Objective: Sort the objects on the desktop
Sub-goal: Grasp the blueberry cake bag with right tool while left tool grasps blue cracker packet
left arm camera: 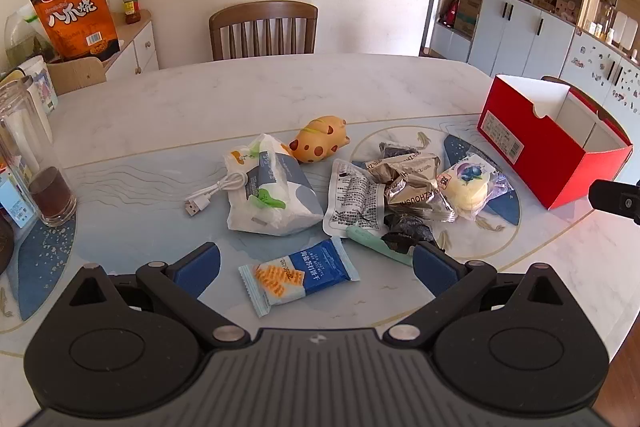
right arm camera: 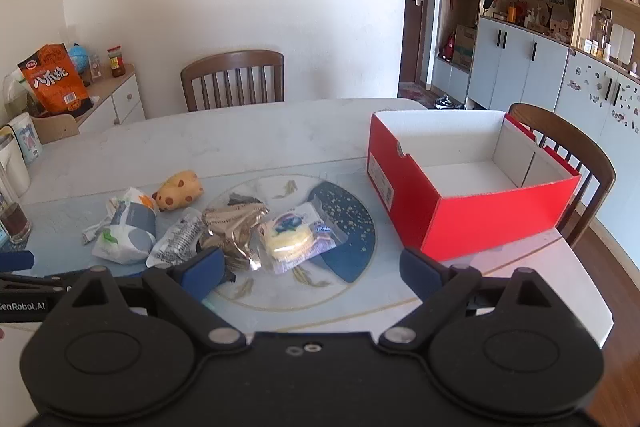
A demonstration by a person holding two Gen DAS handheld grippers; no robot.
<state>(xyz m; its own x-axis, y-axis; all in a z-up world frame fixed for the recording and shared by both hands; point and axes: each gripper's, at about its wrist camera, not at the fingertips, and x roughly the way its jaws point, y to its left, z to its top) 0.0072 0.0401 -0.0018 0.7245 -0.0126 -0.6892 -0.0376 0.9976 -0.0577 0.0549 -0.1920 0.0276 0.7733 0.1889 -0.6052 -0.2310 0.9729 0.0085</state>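
Observation:
A pile of objects lies mid-table: a blue-and-white cracker packet [left arm camera: 298,275], a white tissue pack [left arm camera: 272,187], a white USB cable [left arm camera: 216,189], a spotted yellow toy pig [left arm camera: 320,143], a clear printed pouch [left arm camera: 354,199], gold foil wrappers [left arm camera: 412,183], a blueberry cake packet [left arm camera: 470,187] and a green stick [left arm camera: 376,245]. My left gripper [left arm camera: 316,263] is open, its fingers either side of the cracker packet, above it. My right gripper [right arm camera: 310,269] is open and empty, just before the cake packet [right arm camera: 294,235]. An empty red box [right arm camera: 472,187] stands to the right; it also shows in the left wrist view [left arm camera: 548,147].
A glass with dark liquid [left arm camera: 50,195] and a clear jar stand at the table's left edge. Wooden chairs [left arm camera: 264,29] stand at the far side and on the right [right arm camera: 572,163]. An orange snack bag [left arm camera: 76,17] sits on a side cabinet. The right gripper's tip [left arm camera: 616,203] shows at right.

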